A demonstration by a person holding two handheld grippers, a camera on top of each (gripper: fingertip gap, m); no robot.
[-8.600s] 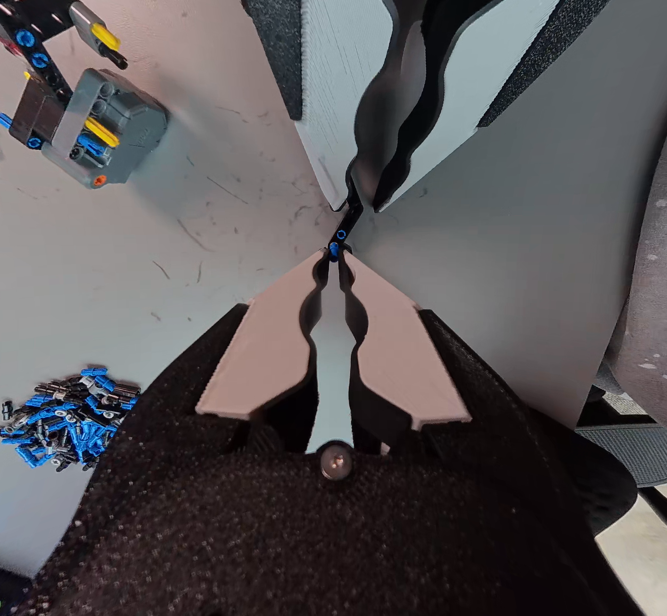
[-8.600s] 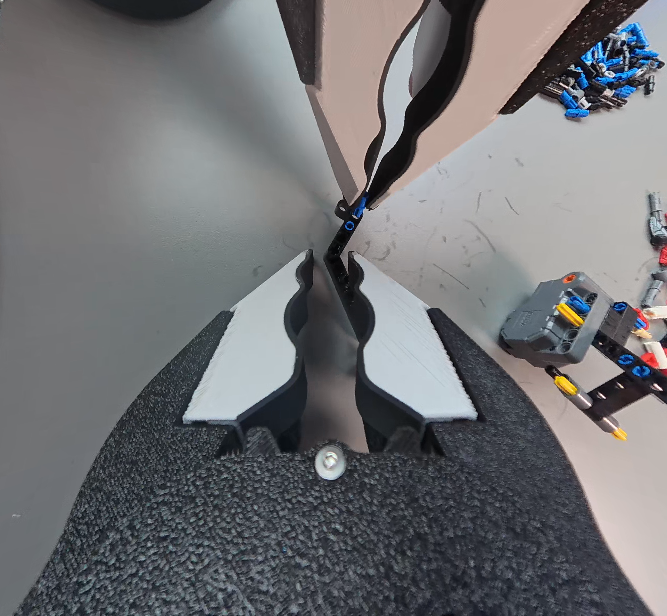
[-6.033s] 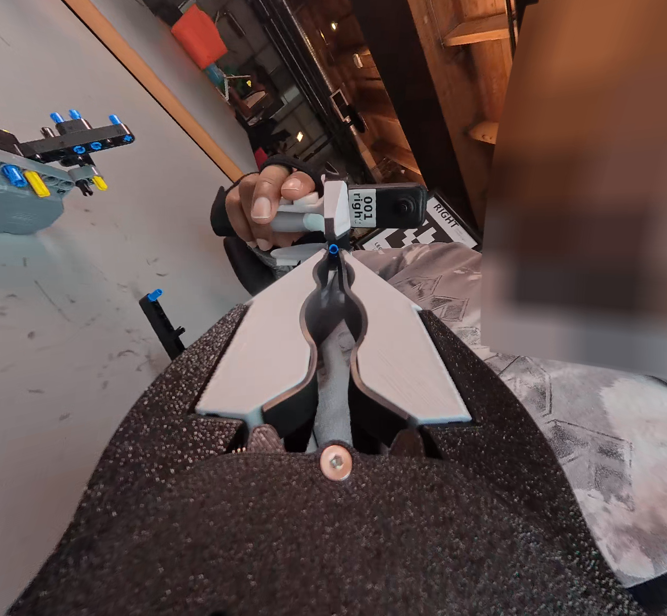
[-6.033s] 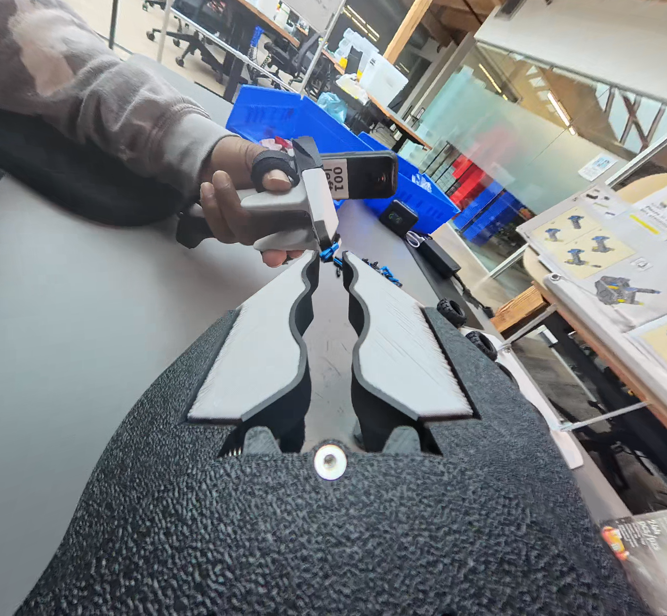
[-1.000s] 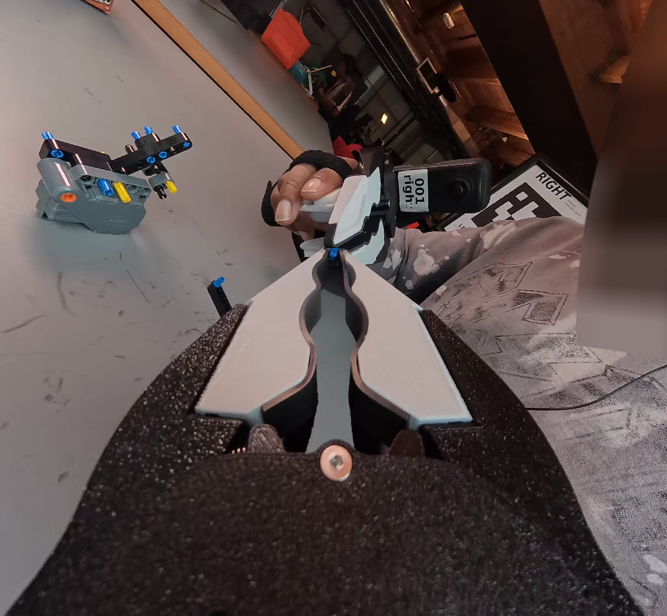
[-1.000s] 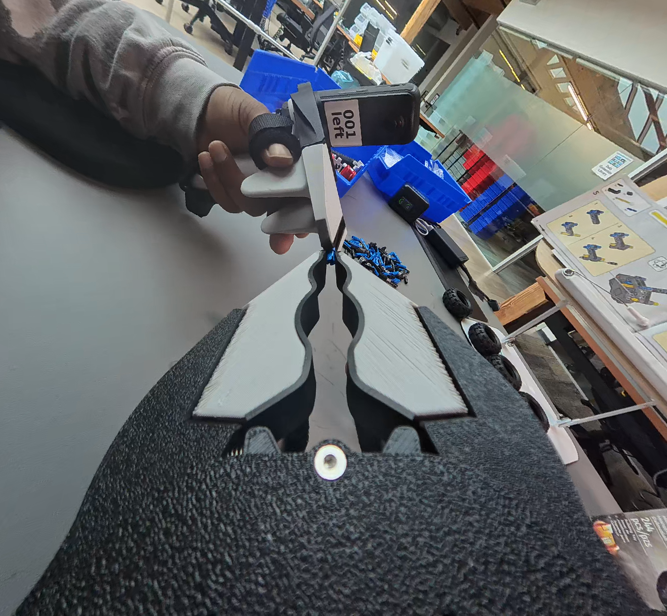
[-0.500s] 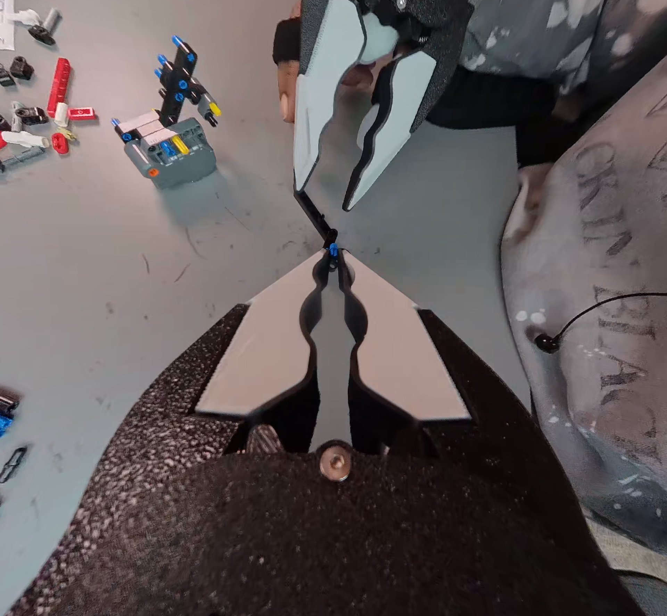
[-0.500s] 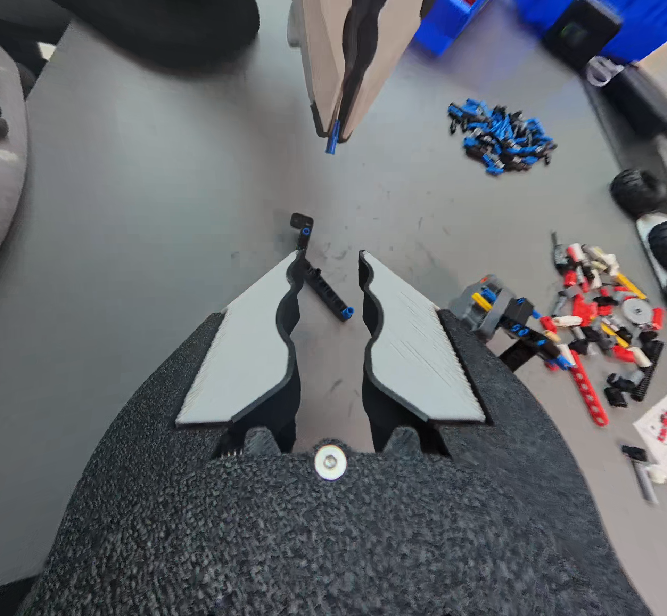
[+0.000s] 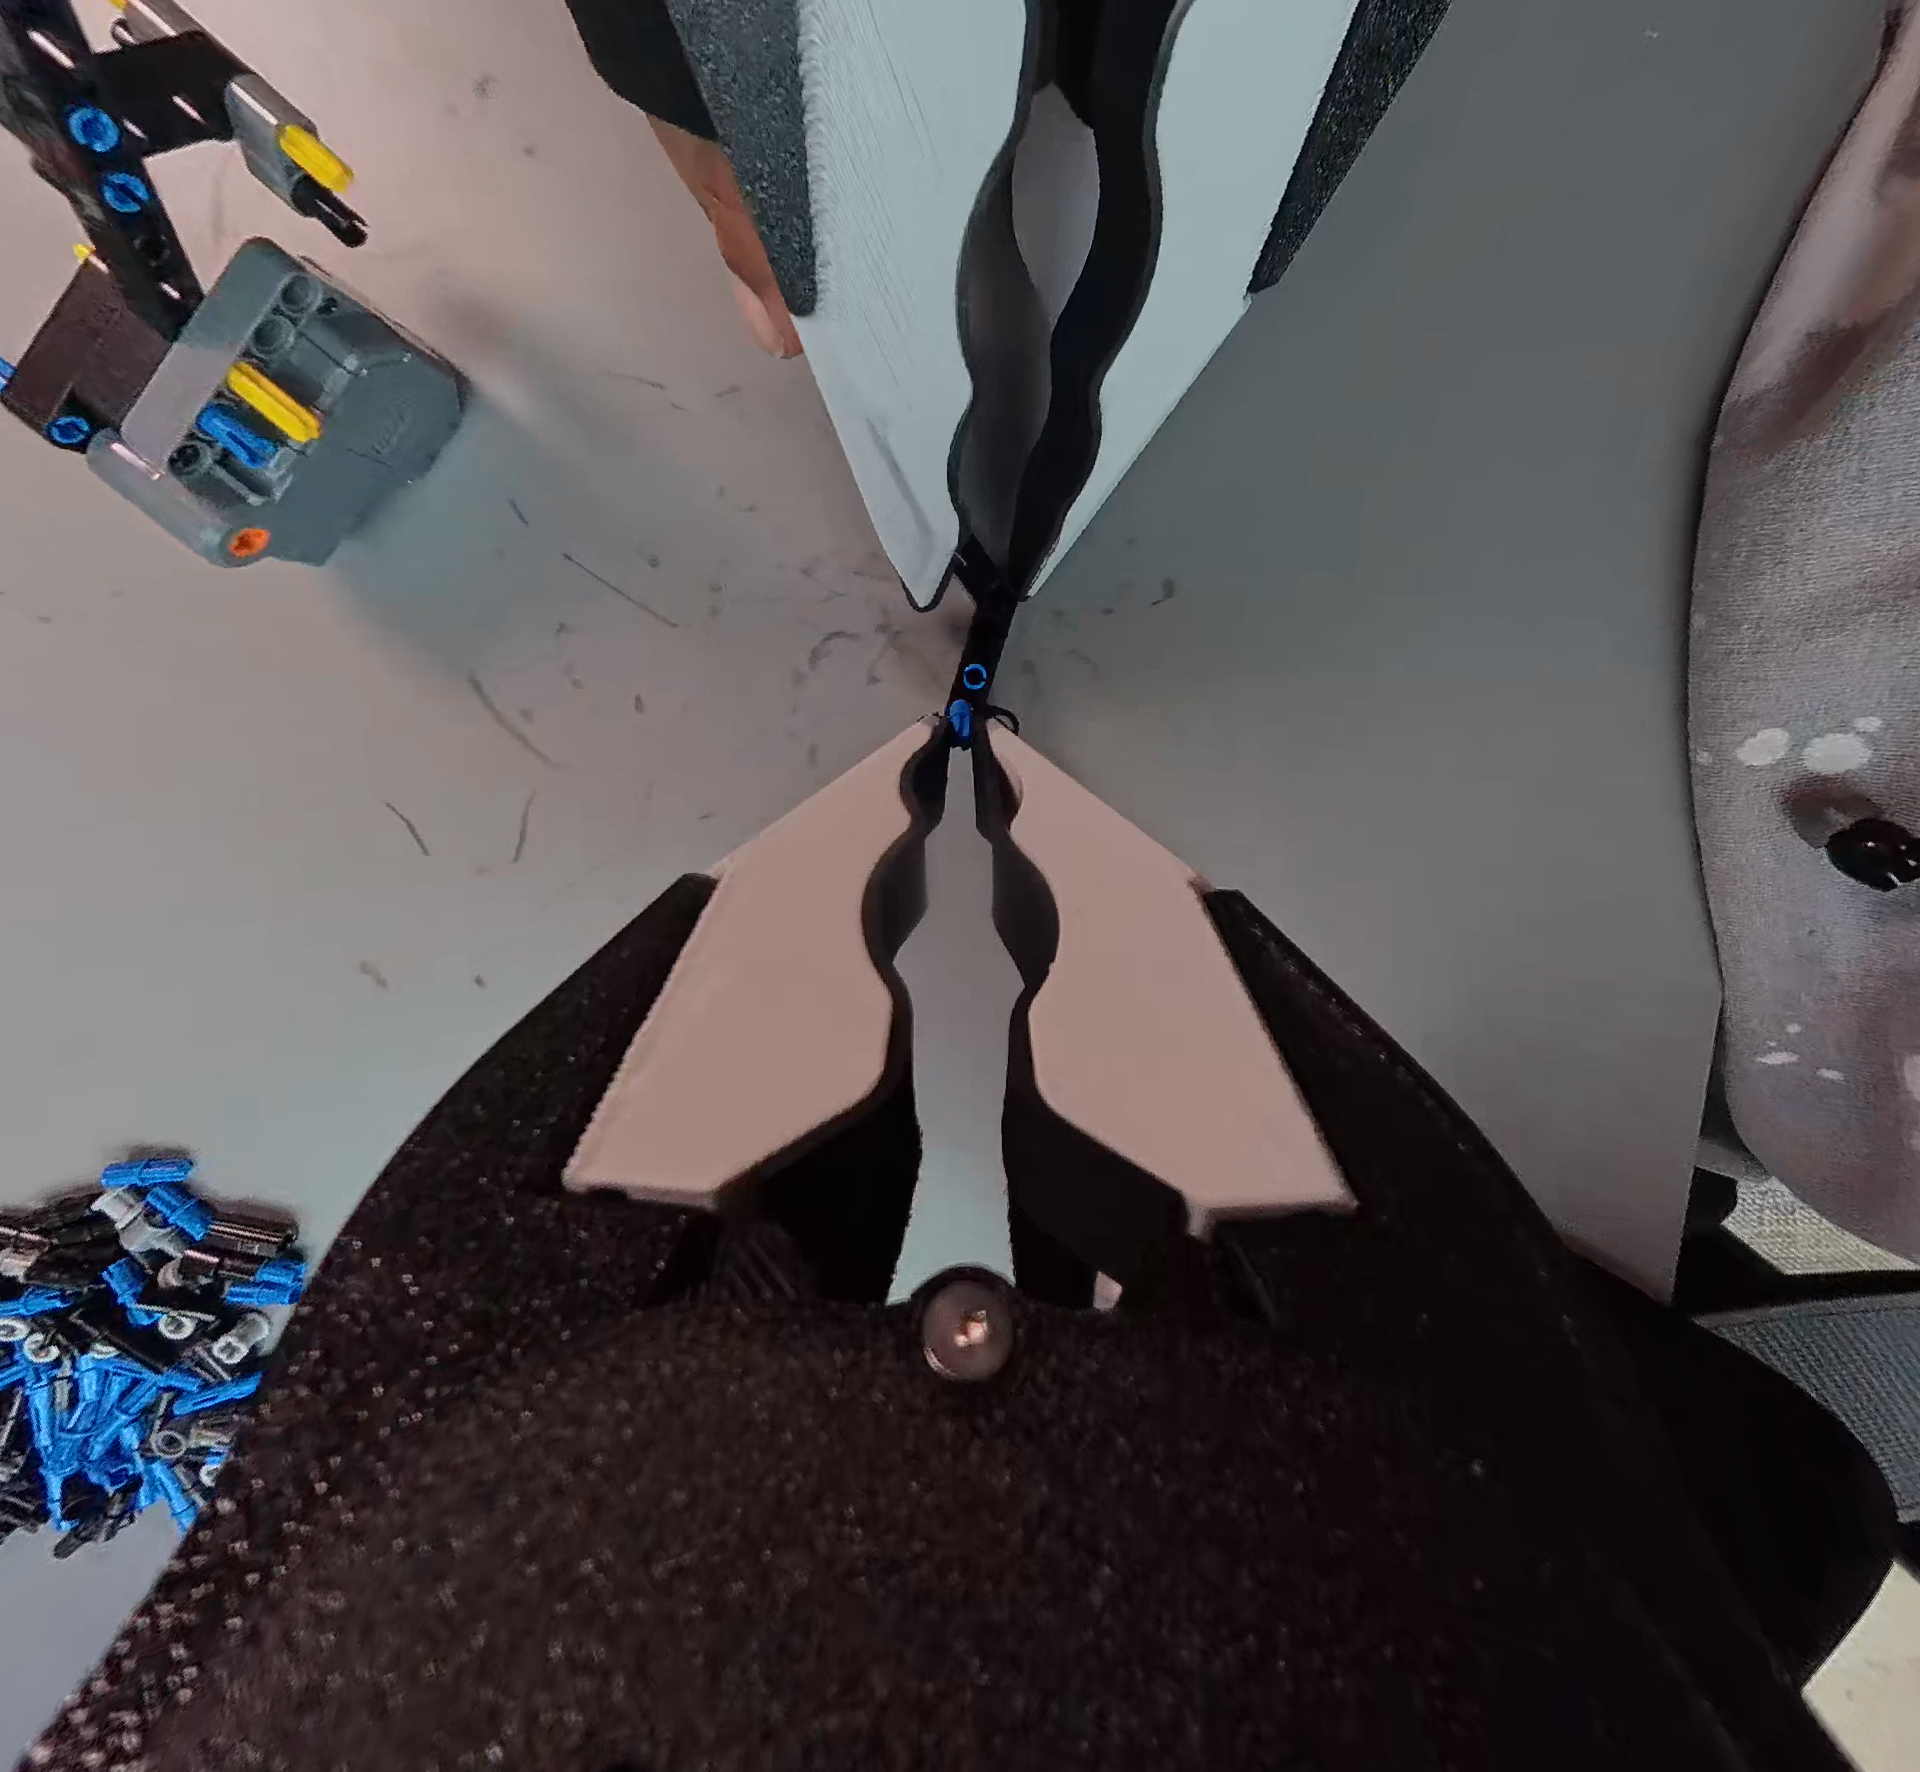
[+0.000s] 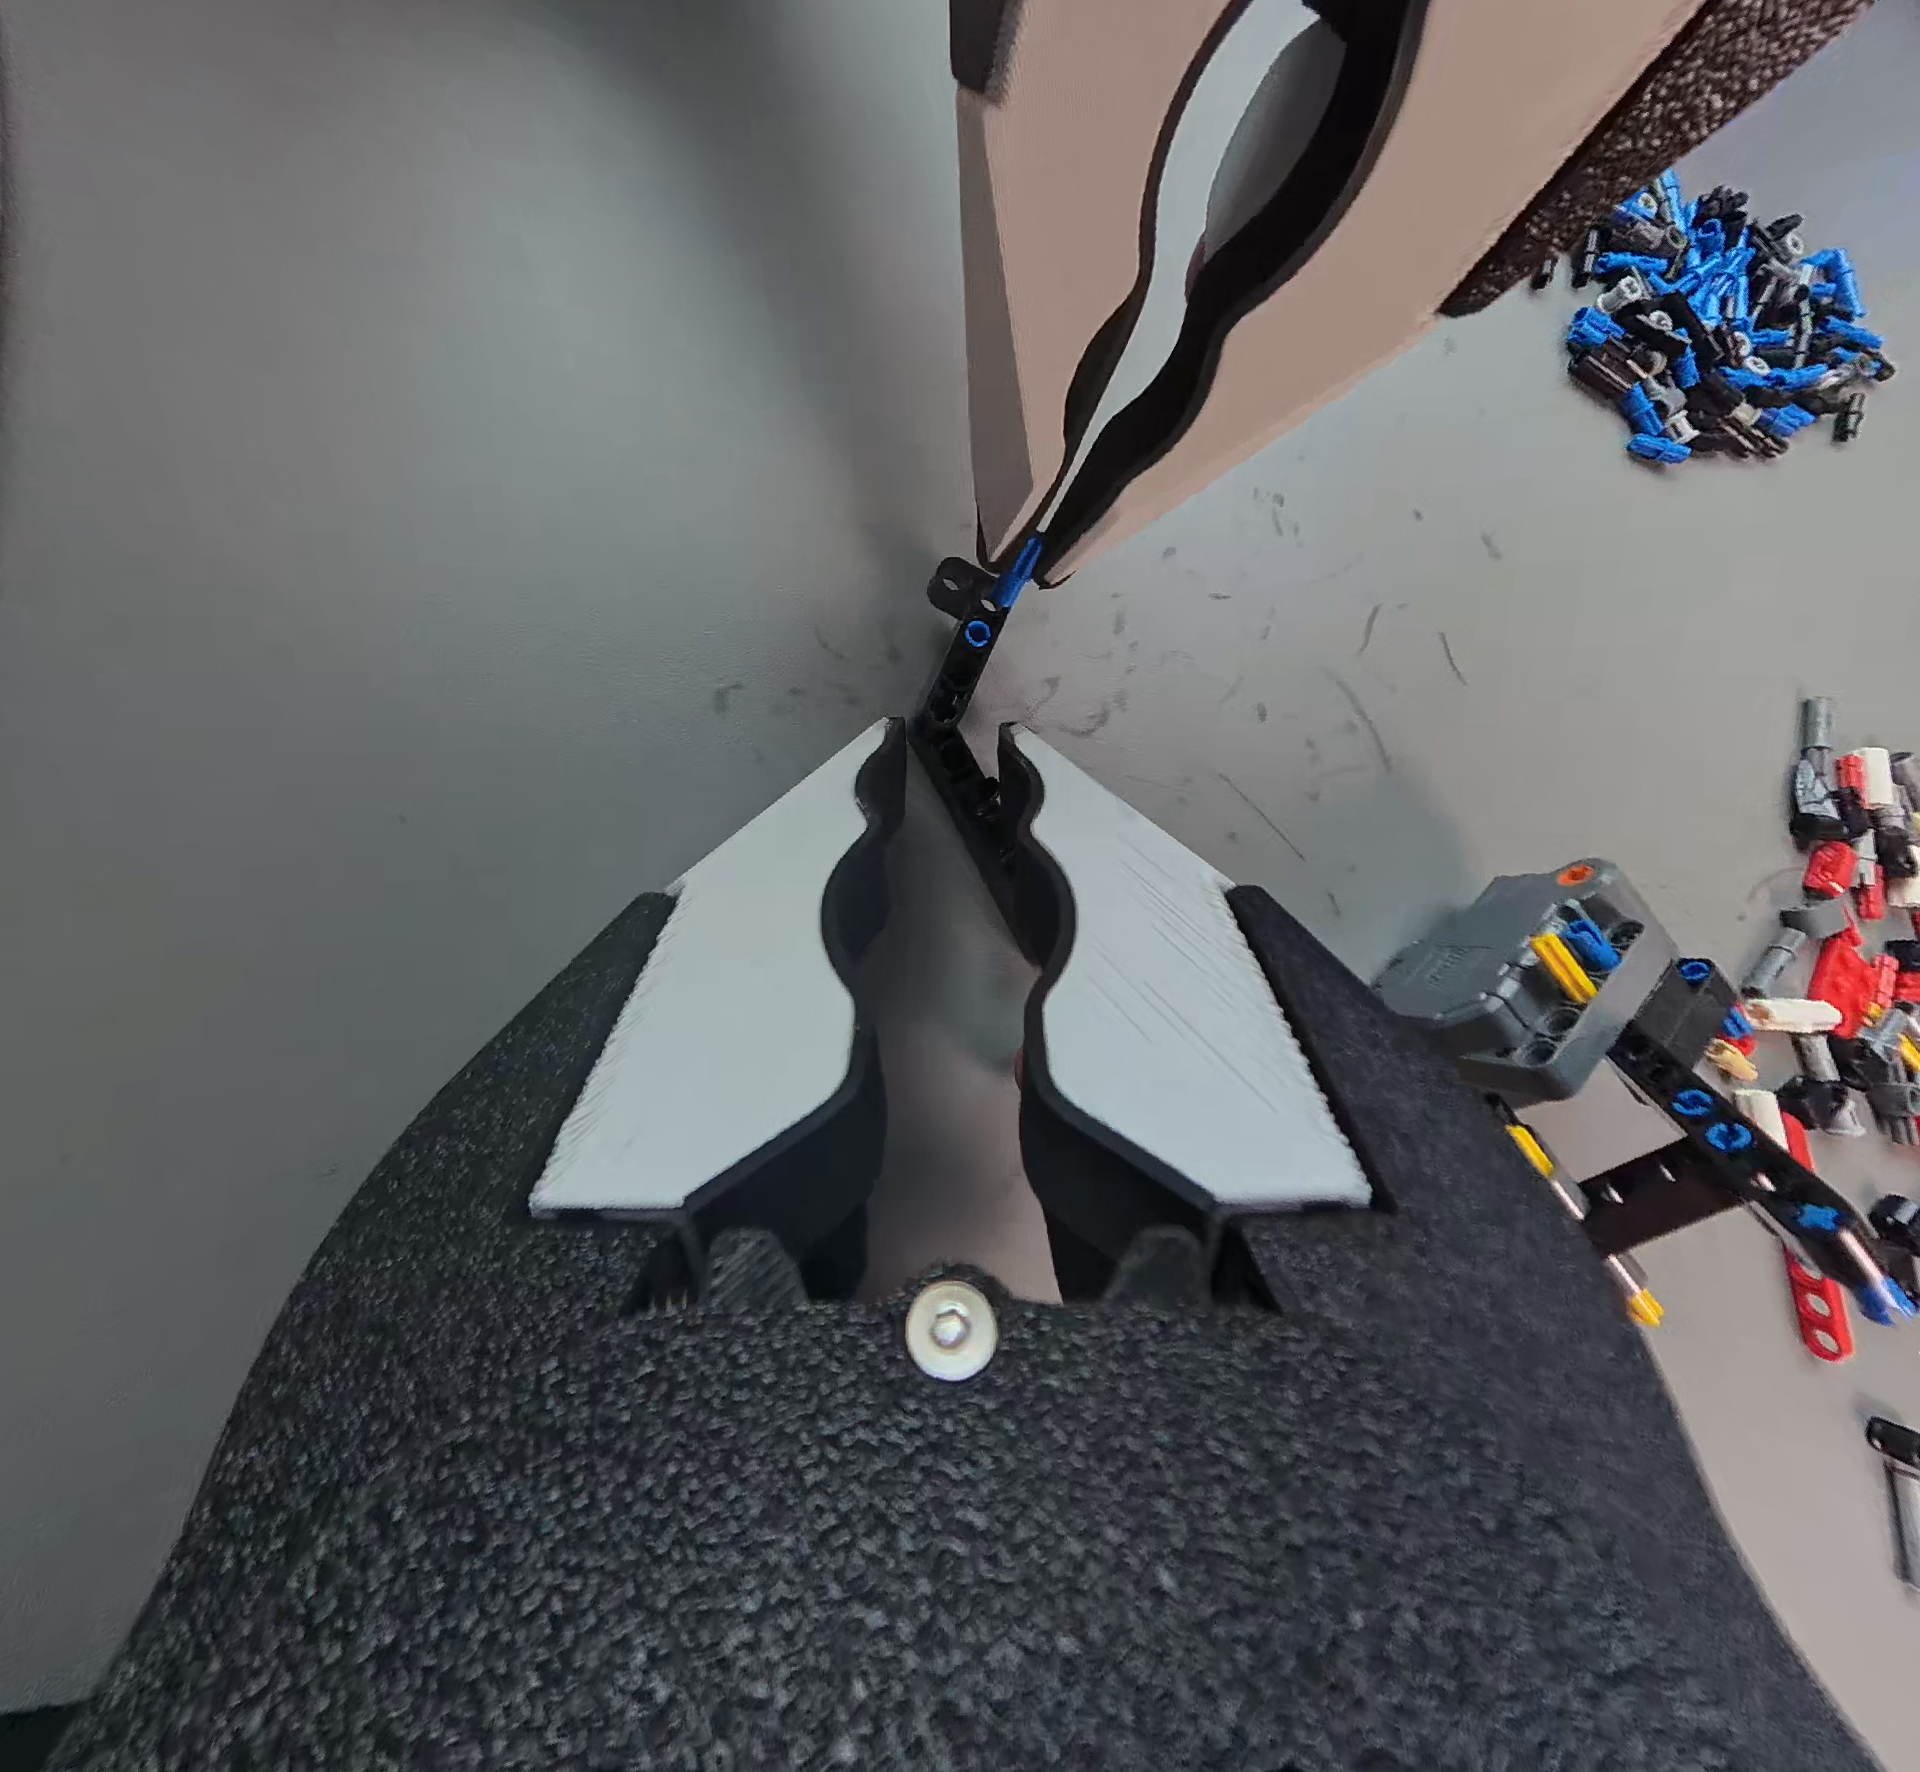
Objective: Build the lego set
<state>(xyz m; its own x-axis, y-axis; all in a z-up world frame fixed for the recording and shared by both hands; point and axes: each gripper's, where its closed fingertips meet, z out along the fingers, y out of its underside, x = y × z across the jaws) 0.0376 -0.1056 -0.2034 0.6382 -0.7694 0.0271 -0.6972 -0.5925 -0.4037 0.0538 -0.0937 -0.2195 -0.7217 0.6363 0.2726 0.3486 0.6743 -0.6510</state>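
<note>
In the left wrist view, the left hand-held gripper (image 9: 961,735) was pinched together on a small blue pin (image 9: 959,716), its tip pressed against the end of a black beam (image 9: 985,626) that the right hand-held gripper (image 9: 987,579) held from the far side. A blue pin already sat in the beam's next hole. On the desk (image 9: 312,787) to the left stood the partly built grey motor assembly (image 9: 260,413), with a pile of blue and black pins (image 9: 114,1307) nearer the camera. In the right wrist view, the right hand-held gripper (image 10: 951,735) was clamped on the lower part of the black beam (image 10: 961,714), while the left hand-held gripper (image 10: 1023,564) met the beam's angled top end with the blue pin (image 10: 1016,569). The motor assembly (image 10: 1538,984), loose red, white and black parts (image 10: 1860,953) and the pin pile (image 10: 1714,330) lay to the right. The build looked early: only the motor block with a few beams was joined, this beam was not yet attached to it, and most parts lay loose. Half a second before, the beam had lain on the desk between the parted fingers of the right hand-held gripper, with the pin held well above it; now the beam was gripped and the pin was at its hole.
</note>
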